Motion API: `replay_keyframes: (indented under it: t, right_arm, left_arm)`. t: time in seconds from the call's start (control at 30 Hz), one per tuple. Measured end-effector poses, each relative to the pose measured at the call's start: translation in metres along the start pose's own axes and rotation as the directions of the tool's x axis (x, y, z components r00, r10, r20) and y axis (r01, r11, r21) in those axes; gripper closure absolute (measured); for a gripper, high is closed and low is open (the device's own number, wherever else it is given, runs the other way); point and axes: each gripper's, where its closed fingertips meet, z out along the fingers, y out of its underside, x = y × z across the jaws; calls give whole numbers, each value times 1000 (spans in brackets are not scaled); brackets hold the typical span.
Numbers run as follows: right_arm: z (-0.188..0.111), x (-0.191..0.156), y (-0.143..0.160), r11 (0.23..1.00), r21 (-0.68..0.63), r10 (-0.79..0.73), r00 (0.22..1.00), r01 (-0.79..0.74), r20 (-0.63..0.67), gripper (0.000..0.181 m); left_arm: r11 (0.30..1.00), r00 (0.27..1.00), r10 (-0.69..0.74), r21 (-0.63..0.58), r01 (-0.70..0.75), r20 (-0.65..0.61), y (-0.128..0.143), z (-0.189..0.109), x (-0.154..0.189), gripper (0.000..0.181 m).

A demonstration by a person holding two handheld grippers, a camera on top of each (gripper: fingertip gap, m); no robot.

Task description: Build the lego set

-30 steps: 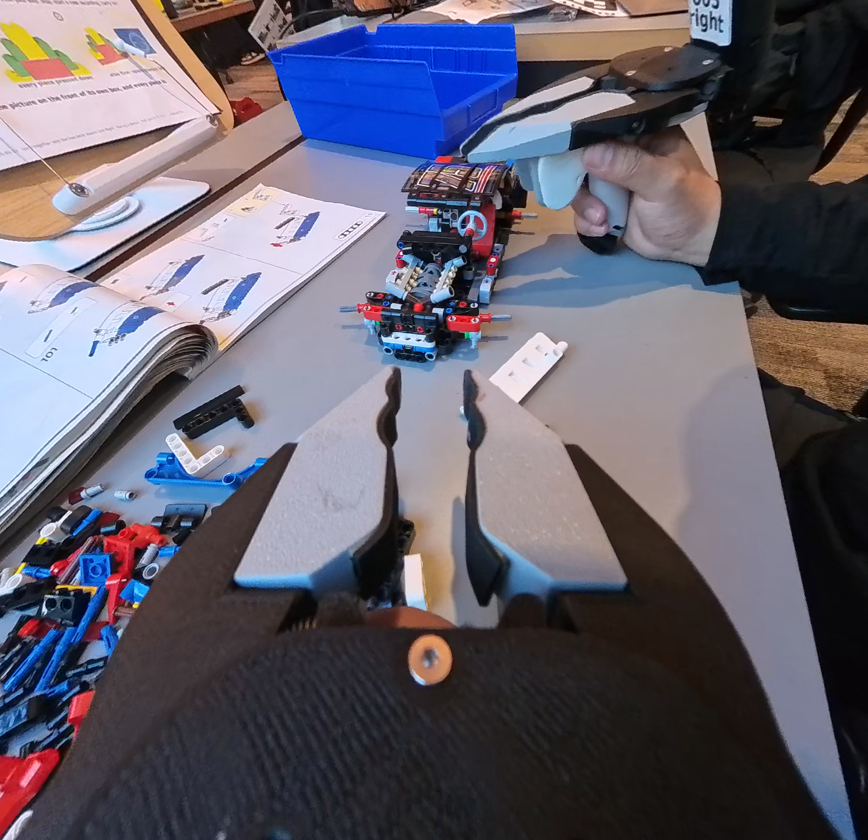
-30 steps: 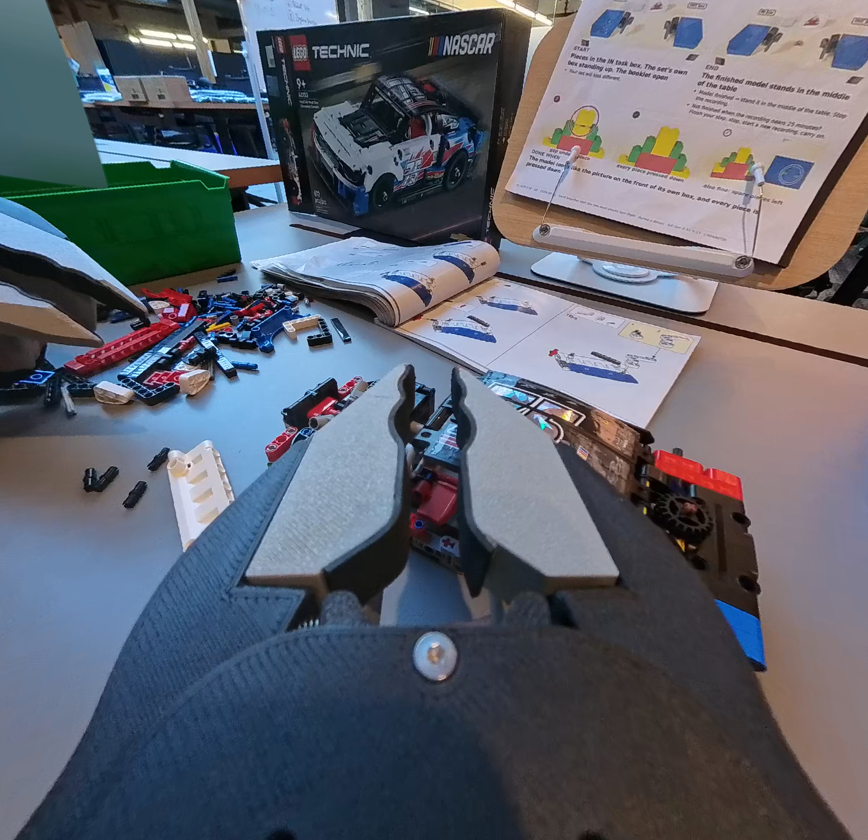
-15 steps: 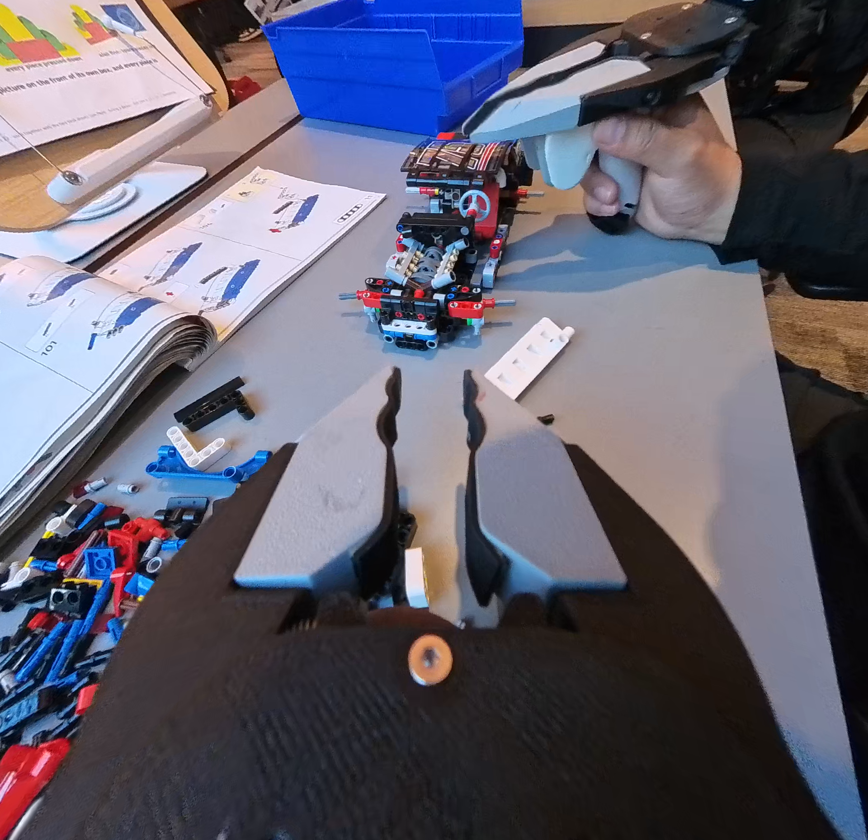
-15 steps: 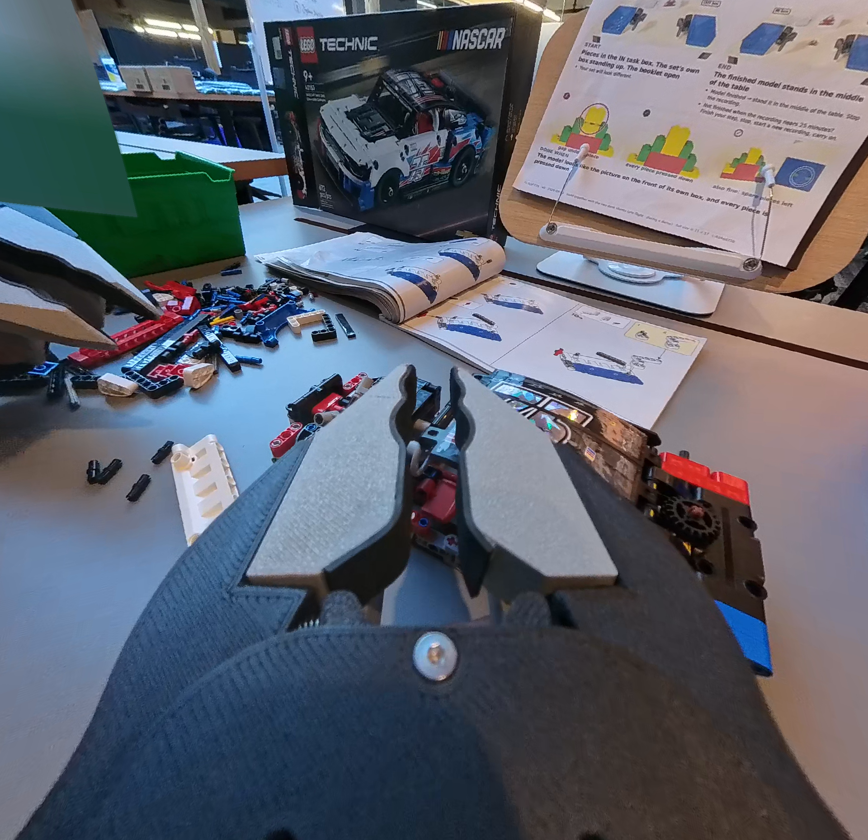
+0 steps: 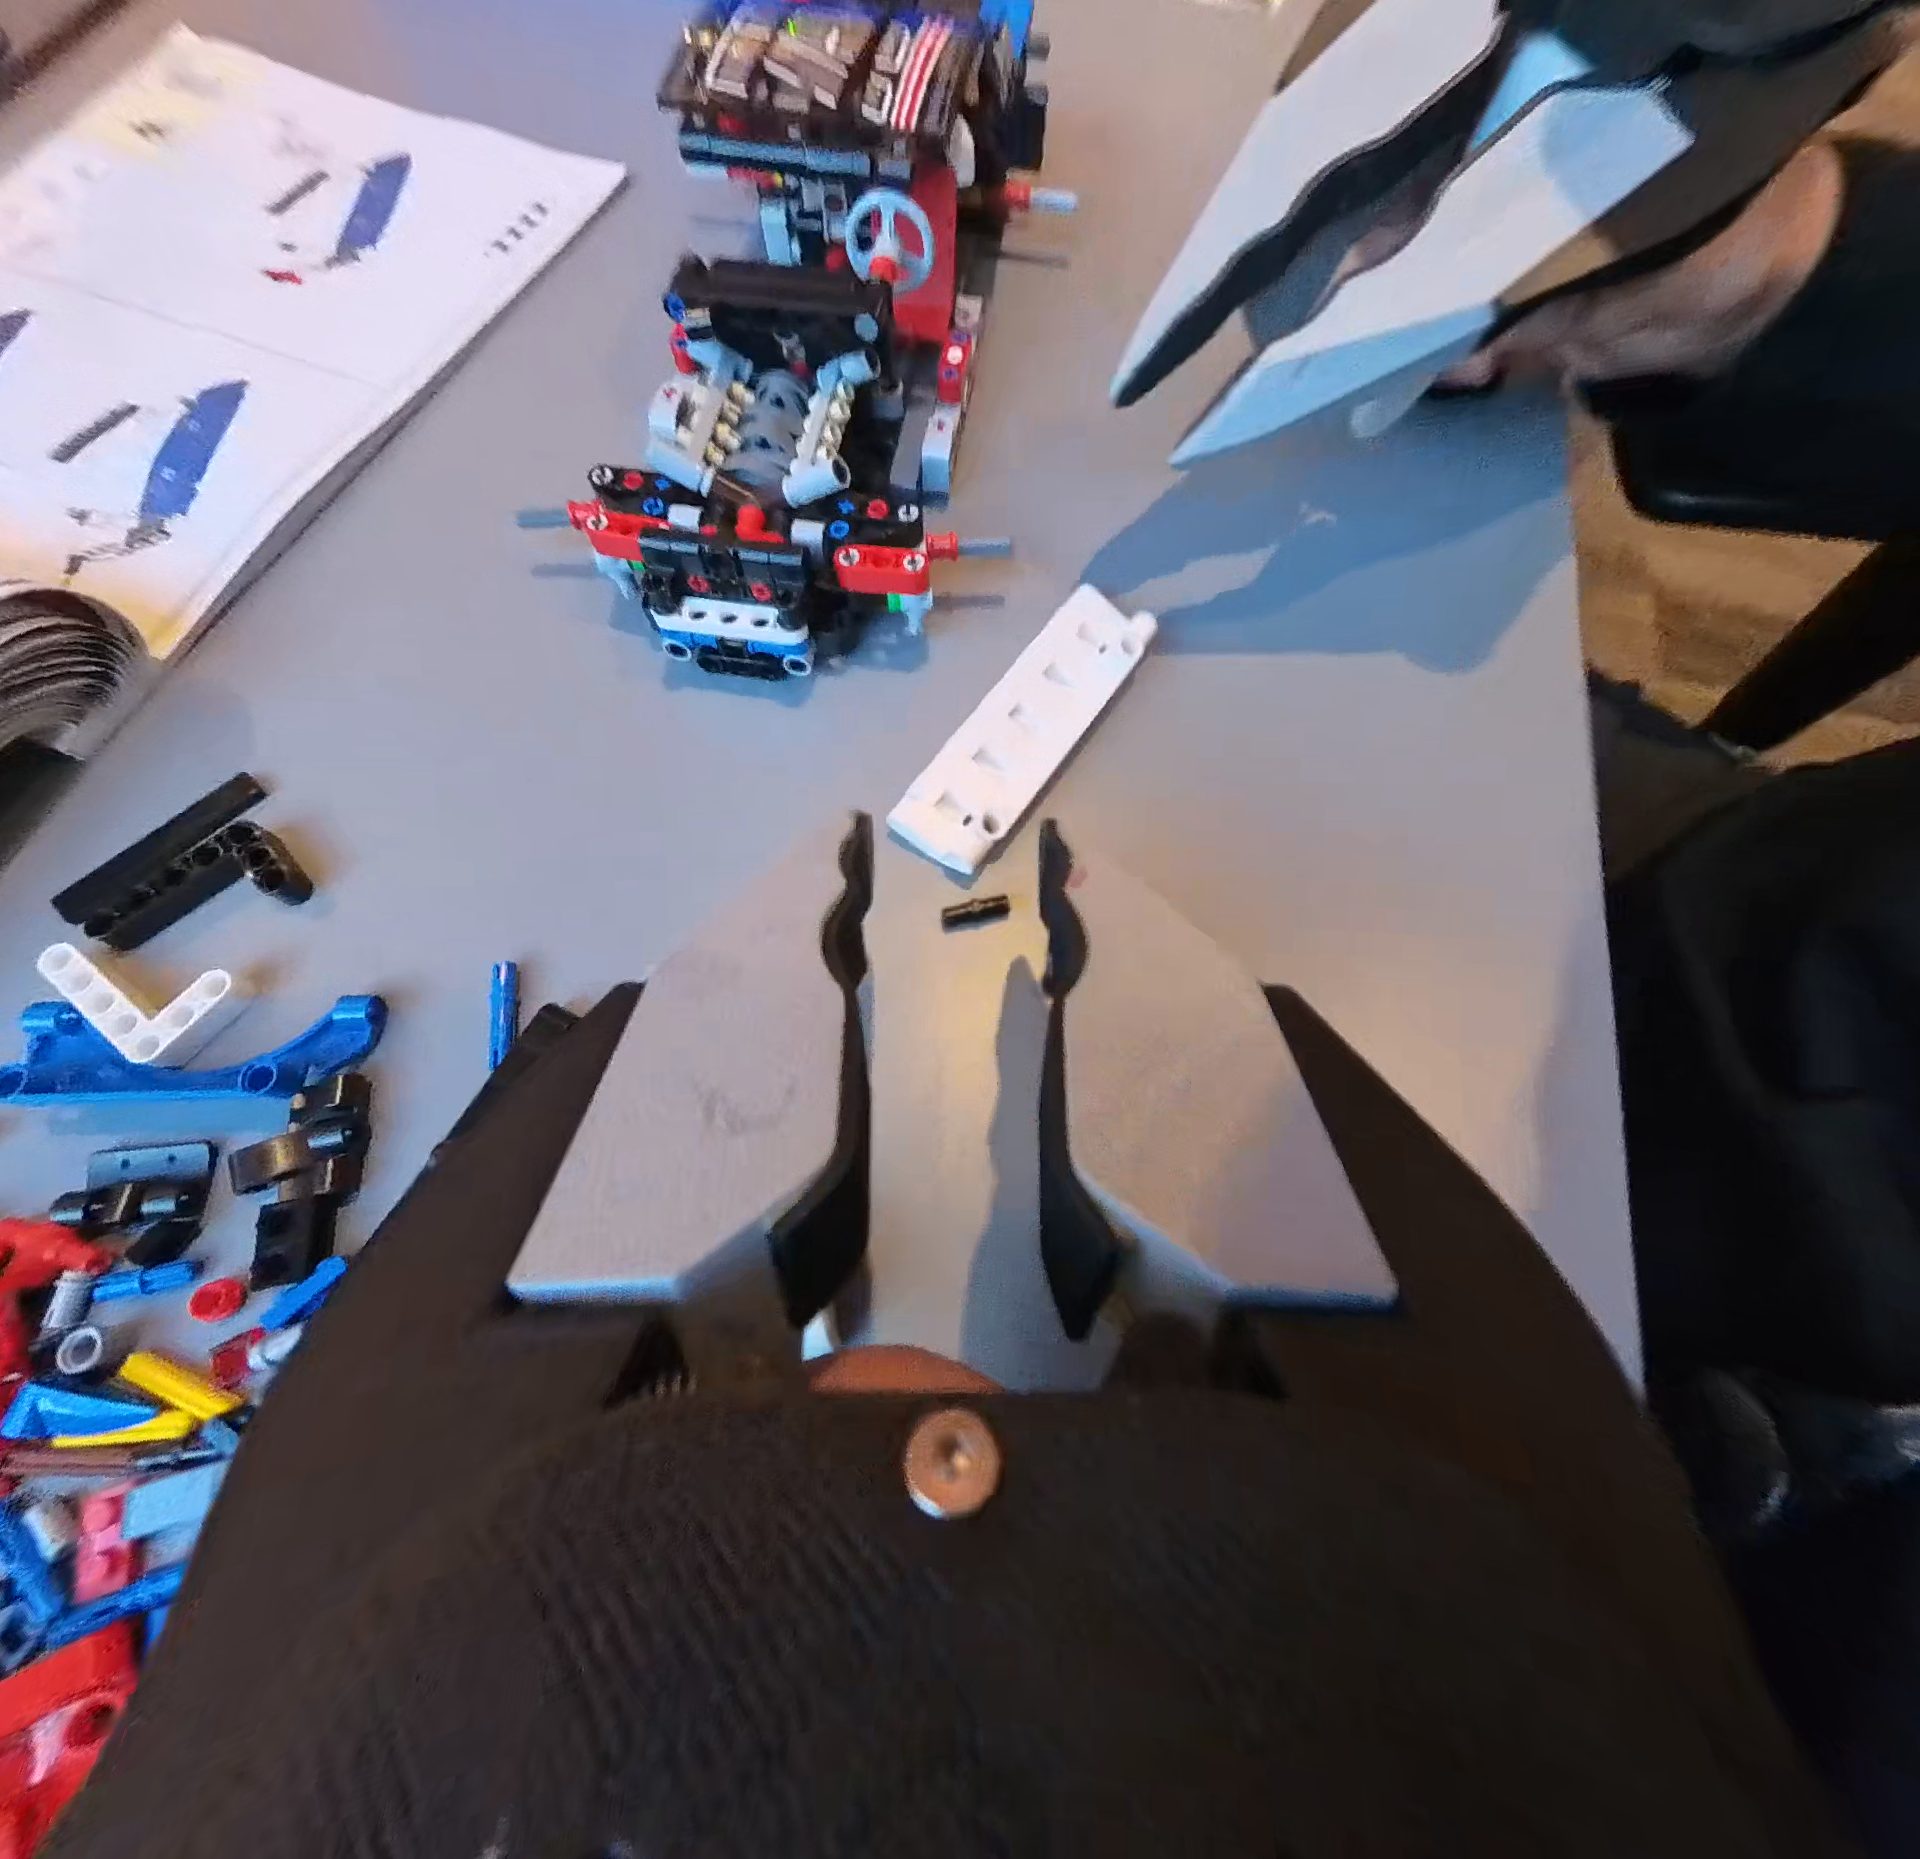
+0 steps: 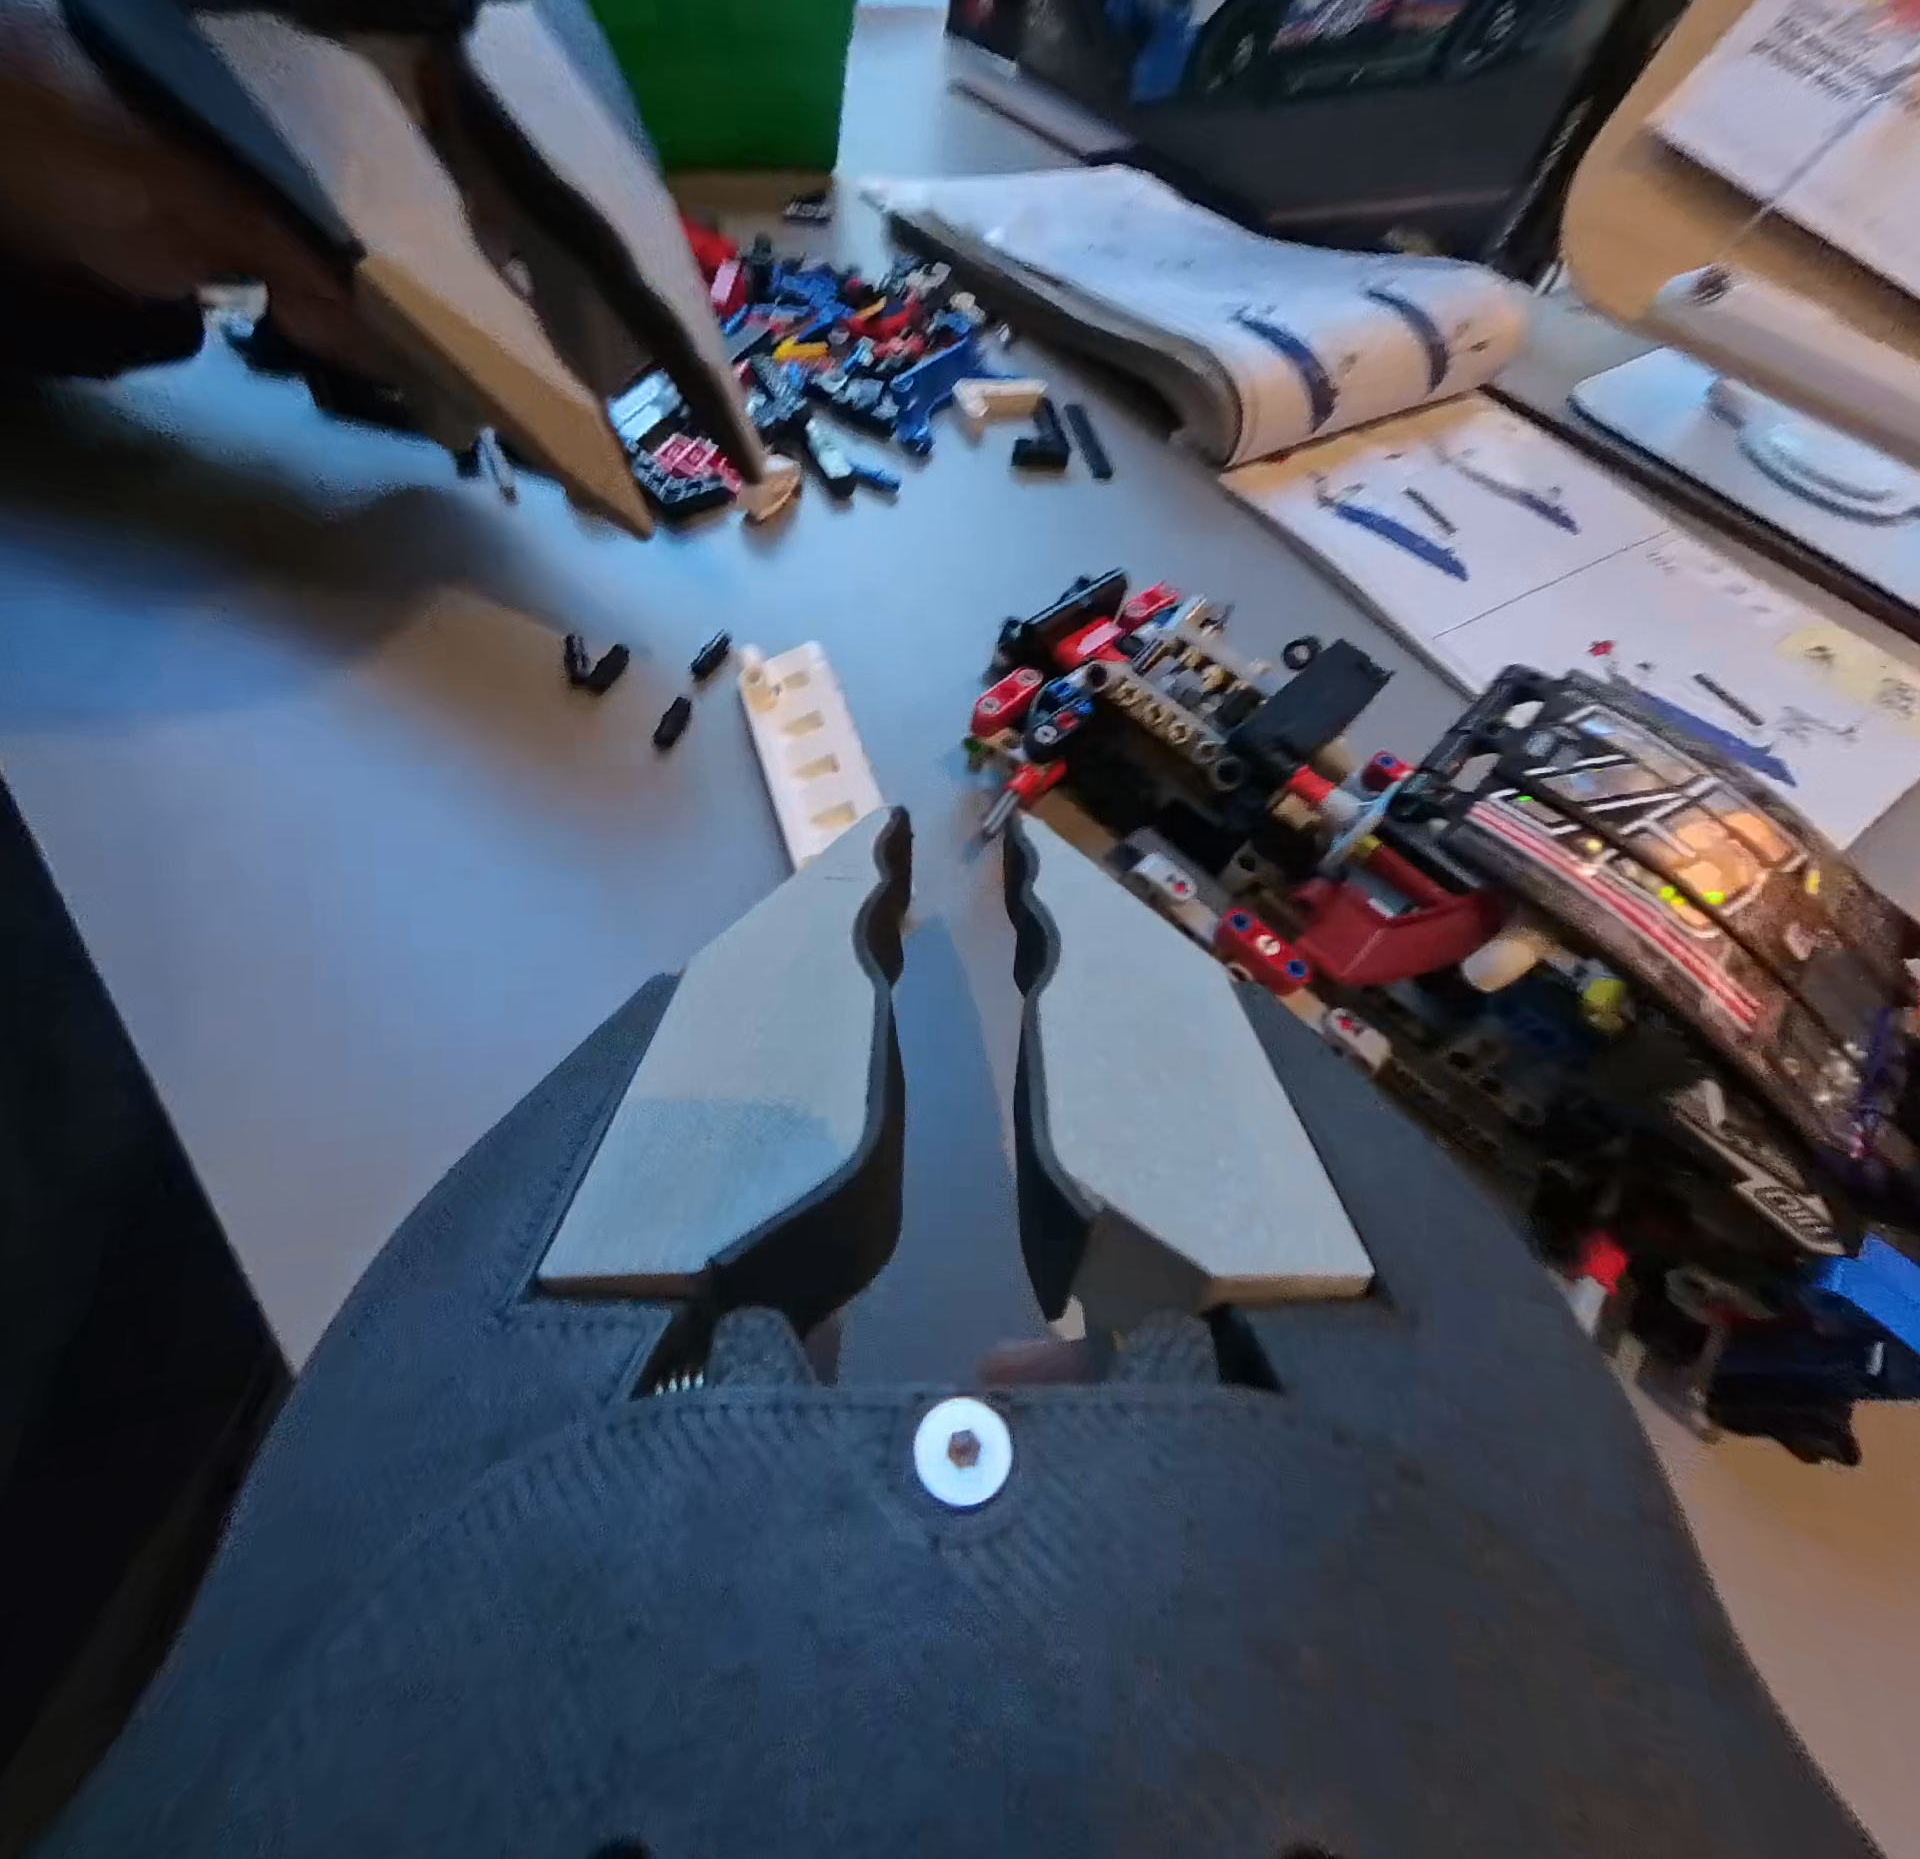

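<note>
Left wrist view: the left gripper (image 5: pixel 951 853) was parted and empty above the grey tabletop (image 5: pixel 1351 874), a small black pin (image 5: pixel 977 911) between its tips — nearer the long white slotted Lego panel (image 5: pixel 1023 734) than a second ago. The half-built red-and-black Lego car (image 5: pixel 810 355) stood mid-table.

Right wrist view: the right gripper (image 6: pixel 956 853), slightly open and empty, had left the car (image 6: pixel 1455 895), its tip over the panel (image 6: pixel 810 749); loose bricks (image 6: pixel 842 355) lay towards the far edge.

both grippers swing in: the left gripper (image 5: pixel 951 843) now noses up to the white panel (image 5: pixel 1023 729) and a black pin (image 5: pixel 975 911), while the right gripper (image 6: pixel 956 838) leaves the car chassis (image 6: pixel 1455 874), jaws parted, empty.
</note>
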Motion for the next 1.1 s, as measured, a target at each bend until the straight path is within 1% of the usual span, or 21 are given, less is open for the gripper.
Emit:
replay_keyframes:
  t: [0.13, 0.23, 0.33, 0.4, 0.53, 0.73, 0.93, 1.1]
  right_arm:
    - [1, -11, 9, 998, -59, -29, 999, 31, 45, 166]
    - [4, -18, 16, 994, -103, -28, 991, 42, 132, 164]
    - [9, -31, 25, 985, -164, -10, 955, 62, 296, 158]
    - [14, -30, 27, 980, -190, 9, 938, 61, 348, 153]
    - [23, -24, 28, 975, -208, -1, 935, 80, 356, 148]
    - [22, -28, 31, 972, -213, -21, 937, 101, 349, 150]
    - [24, -26, 32, 968, -229, -16, 939, 101, 344, 149]
    - [25, -31, 36, 959, -254, -24, 931, 124, 363, 150]
  left_arm:
    - [994, 1000, 29, -101, -28, 3, 10, 13, 4, 152]
    - [988, 998, 53, -147, -48, 28, 17, 18, 7, 152]
    - [988, 995, 75, -139, -66, 64, 13, 17, 6, 153]
    - [990, 995, 73, -126, -63, 74, 9, 17, 5, 154]
    - [989, 992, 66, -142, -50, 106, 13, 15, -5, 153]
    - [991, 994, 23, -133, -9, 102, 25, 1, -8, 153]
    - [989, 996, 36, -143, -24, 82, 31, 9, -1, 153]
    - [989, 996, 47, -146, -36, 77, 29, 13, 1, 154]
